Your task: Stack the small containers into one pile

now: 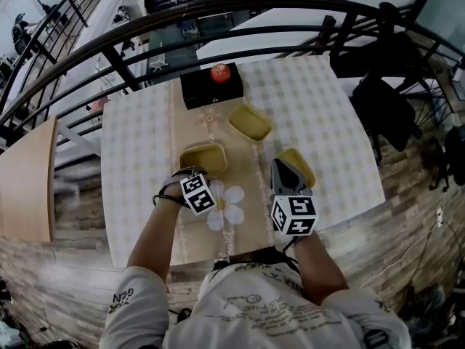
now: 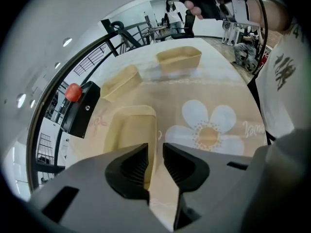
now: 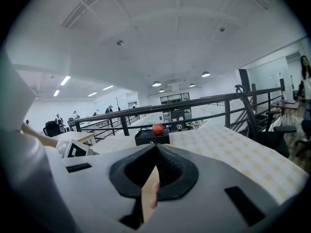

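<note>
We stand at a square table (image 1: 334,122) under a pale checked cloth, with a beige fabric runner (image 1: 247,180) printed with a white flower laid down its middle. At the far end of the runner sits a black rectangular box (image 1: 211,87) with a small red round object (image 1: 220,72) on top; we judge neither belongs to the stacking.

Three shallow pale yellow rectangular plastic containers lie apart on the cloth, none stacked yet. The nearest container (image 1: 203,157) lies on the runner just ahead of our left hand. The far container (image 1: 251,122) sits tilted beyond it. The right-hand container (image 1: 301,164) lies under our right hand, partly hidden in the head view.

The left gripper (image 2: 155,161) is low over the nearest container with its jaws a narrow gap apart. One jaw is above the inside and the other outside, so the near side wall runs into the gap. It seems placed to pinch that wall, and no grip shows yet.

The right gripper (image 3: 155,152) is raised level, looking out past the box. Its jaw tips meet and hold no container, probably waiting clear of the left hand's work.
</note>
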Tool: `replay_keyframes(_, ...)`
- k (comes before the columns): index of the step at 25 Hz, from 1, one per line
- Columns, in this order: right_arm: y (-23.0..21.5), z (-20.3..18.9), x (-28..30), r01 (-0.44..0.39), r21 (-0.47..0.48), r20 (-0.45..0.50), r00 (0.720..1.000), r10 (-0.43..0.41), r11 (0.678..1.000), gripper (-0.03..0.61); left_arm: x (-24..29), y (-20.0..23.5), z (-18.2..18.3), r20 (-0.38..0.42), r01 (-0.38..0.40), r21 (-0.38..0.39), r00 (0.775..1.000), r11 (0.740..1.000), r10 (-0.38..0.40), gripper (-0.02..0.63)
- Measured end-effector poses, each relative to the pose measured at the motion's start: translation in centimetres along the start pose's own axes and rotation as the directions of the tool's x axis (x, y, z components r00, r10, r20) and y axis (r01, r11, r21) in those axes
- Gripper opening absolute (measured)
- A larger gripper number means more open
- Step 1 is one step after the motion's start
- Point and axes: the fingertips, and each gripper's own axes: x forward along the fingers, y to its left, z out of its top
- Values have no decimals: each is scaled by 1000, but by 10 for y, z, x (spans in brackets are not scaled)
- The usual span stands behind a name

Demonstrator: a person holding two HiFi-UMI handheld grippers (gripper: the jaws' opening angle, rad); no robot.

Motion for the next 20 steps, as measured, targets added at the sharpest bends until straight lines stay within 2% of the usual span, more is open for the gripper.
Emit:
replay_keyframes(7, -16, -1, -2, 43, 5, -13, 999, -43, 999, -6, 17, 6, -6, -51, 39, 20, 998, 999, -38, 73)
replay_keyframes(8, -18, -1, -3, 48, 6, -14, 999, -48, 999, -6, 17, 5, -5, -49, 44, 23, 998, 999, -43, 35)
replay_keyframes(9, -19, -2, -3, 52, 6, -14, 999, -51, 999, -6, 17, 4, -4, -46, 48, 26, 998, 998, -47, 26)
replay_keyframes(15, -20, 0, -4, 65, 10, -8, 998, -65, 998, -6, 7, 6, 6, -24, 29, 48, 999, 998, -28, 18)
replay_keyframes(20, -21, 0, -6, 71, 12, -7, 997, -71, 997, -6, -12, 5, 29, 23, -8, 94, 1000, 996, 6, 18)
